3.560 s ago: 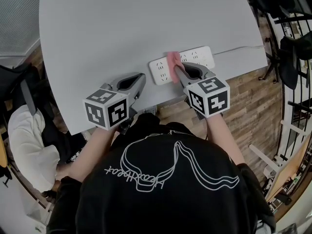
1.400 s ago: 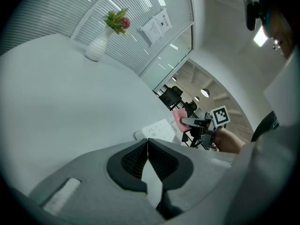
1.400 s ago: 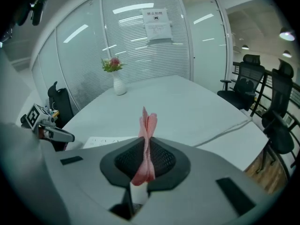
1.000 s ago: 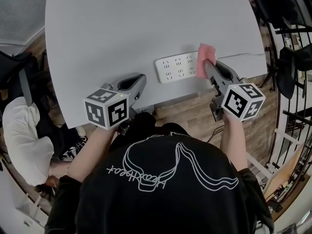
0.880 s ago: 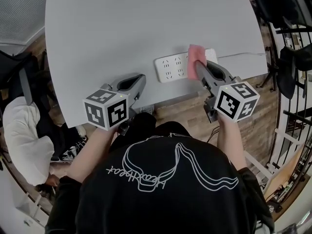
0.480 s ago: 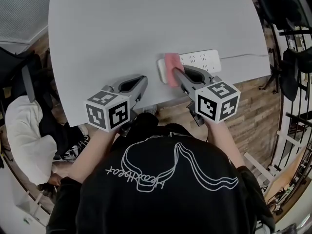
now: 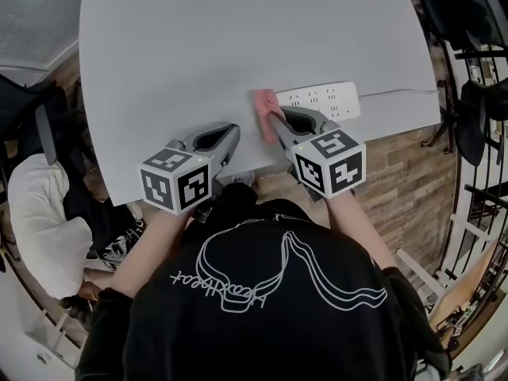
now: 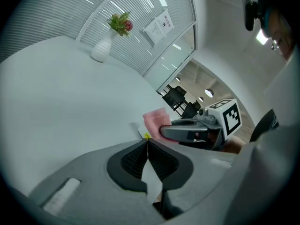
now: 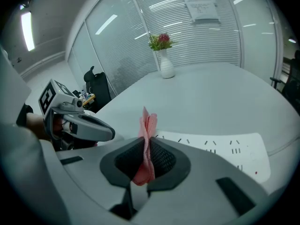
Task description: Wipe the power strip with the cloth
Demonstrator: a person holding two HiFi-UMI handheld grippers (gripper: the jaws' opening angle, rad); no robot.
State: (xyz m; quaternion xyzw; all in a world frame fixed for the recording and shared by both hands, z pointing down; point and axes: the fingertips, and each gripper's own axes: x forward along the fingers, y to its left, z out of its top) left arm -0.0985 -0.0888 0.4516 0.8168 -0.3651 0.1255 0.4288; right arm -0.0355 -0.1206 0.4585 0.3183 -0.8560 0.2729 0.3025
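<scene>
Now — right tongs point(image 7: 276, 120) pinch folded pink cloth point(image 7: 264, 108) | left tongs point(image 7: 231, 129) clenched, empty | flat white power strip point(image 7: 325, 99)

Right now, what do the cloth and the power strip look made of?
Cloth: soft pink fabric; it folds limply where the right gripper pinches it. Power strip: white moulded plastic, likely; smooth matte face with crisp socket slots.

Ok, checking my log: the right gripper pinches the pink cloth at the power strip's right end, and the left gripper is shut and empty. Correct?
Not quite. The head view shows the pink cloth at the power strip's left end, not its right. The rest stands: the right gripper pinches it, and the left gripper is shut and empty.
</scene>
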